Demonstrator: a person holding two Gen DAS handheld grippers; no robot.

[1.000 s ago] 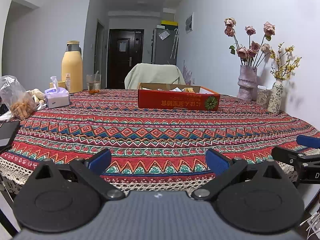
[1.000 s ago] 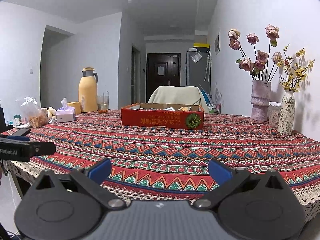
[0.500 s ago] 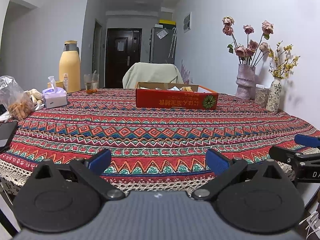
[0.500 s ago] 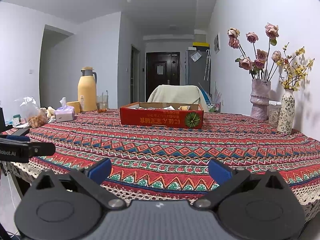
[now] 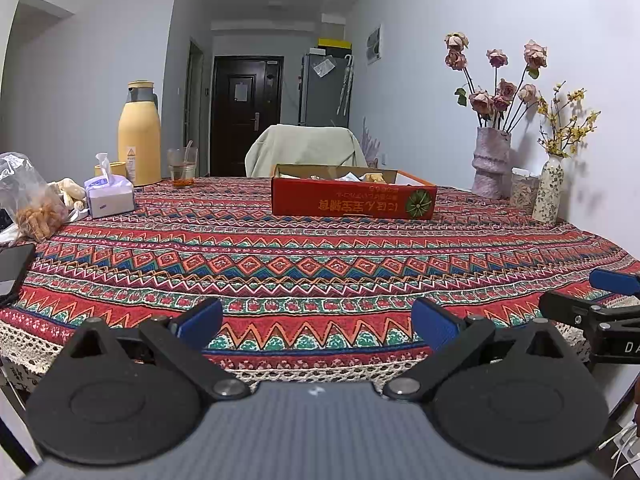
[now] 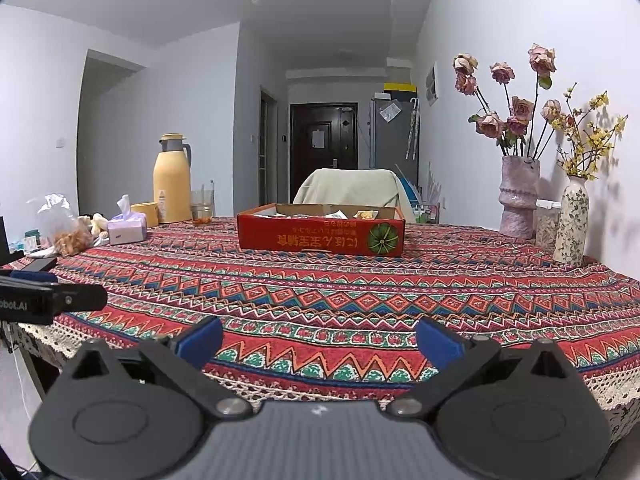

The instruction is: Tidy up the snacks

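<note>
The worktop, spread with a red zigzag-patterned cloth edged in lace, fills most of the room in front of me, and little on it looks sorted yet. A shallow red cardboard box sits toward the far middle, with a few wrapped snacks showing over its rim; how full it is I cannot tell from this low angle. Off at the left edge a clear bag of fried snacks leans beside some pale, lumpy pieces and a tissue pack, well apart from the box. I'd judge the job barely begun: that bag and its neighbours are not yet gathered in.

The left gripper hangs at the near edge with its jaws spread wide and nothing between them. The right gripper is beside it, likewise wide and empty.

As for writing, the box front carries a line of yellow Chinese characters, upside down from here, next to a green round emblem. The left gripper's side reads "obot.AI" in the right wrist view. The tall yellow flask bears a small label, too small to read.
</note>
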